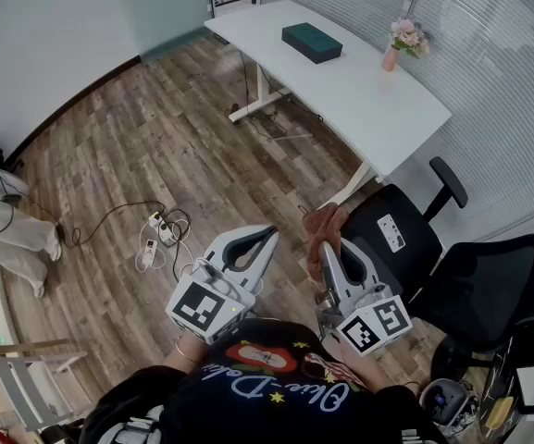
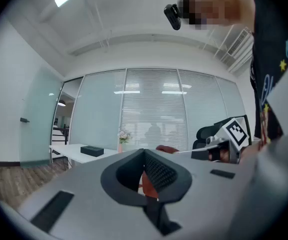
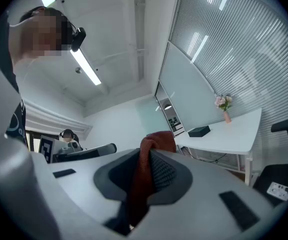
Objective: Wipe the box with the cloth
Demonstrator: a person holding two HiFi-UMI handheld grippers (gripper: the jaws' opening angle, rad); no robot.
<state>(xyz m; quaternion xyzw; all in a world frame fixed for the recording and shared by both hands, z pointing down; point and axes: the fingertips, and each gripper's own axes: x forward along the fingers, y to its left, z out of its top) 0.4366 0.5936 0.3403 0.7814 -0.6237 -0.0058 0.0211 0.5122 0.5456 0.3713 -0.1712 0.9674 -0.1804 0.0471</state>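
The dark green box (image 1: 311,42) lies on the white desk (image 1: 368,100) across the room, far from both grippers. The reddish-brown cloth (image 1: 326,222) sticks out of my right gripper (image 1: 328,250), which is shut on it; in the right gripper view the cloth (image 3: 144,171) hangs down between the pads, with the box (image 3: 199,131) small behind. My left gripper (image 1: 268,235) is held beside the right one at waist height, shut with nothing in it. From the left gripper (image 2: 146,173) view, the box (image 2: 92,151) sits far off and the cloth (image 2: 165,148) peeks above the jaws.
A pink vase of flowers (image 1: 405,41) stands near the desk's right end. Two black office chairs (image 1: 405,234) are close on my right. A power strip with cables (image 1: 159,231) lies on the wooden floor, and another person's legs (image 1: 12,239) are at the left.
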